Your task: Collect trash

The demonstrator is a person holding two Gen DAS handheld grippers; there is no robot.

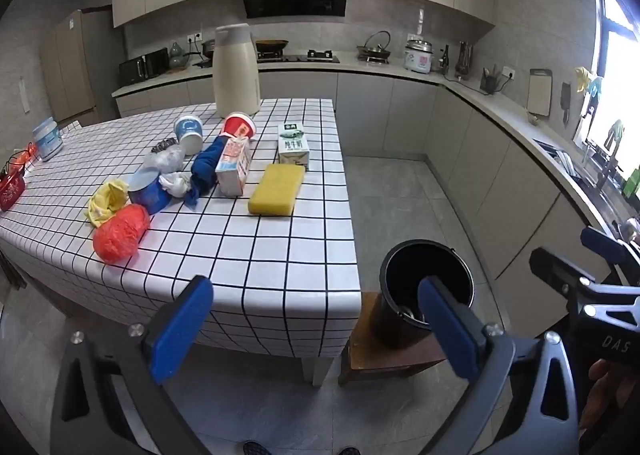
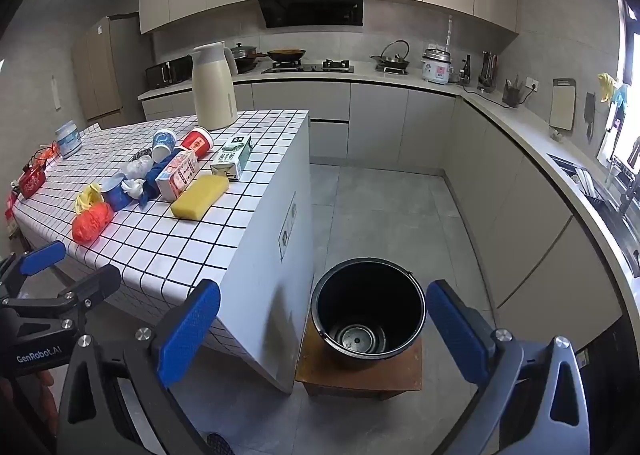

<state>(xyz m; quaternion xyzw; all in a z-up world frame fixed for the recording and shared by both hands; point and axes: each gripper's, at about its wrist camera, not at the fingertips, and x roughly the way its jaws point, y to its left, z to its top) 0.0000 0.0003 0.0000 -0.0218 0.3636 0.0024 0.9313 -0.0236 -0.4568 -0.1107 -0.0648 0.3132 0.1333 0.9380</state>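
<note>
Hovering with jaws spread and empty, both grippers [image 1: 316,329] [image 2: 324,331] face the bucket [image 2: 368,309], trash [image 1: 120,239] well beyond.

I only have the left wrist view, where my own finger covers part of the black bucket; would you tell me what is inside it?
Observer: In the right wrist view the black bucket shows only a round metallic disc, perhaps a lid, at its bottom; I see no trash in it.
Operator: Thank you. What does it stand on?
Observer: On a low wooden stool, close beside the table's end panel.
Operator: Is anything on that panel?
Observer: Yes, what looks like a socket plate is mounted on it.
Operator: And the right gripper?
Observer: The right gripper is open and empty, above the bucket.
</note>
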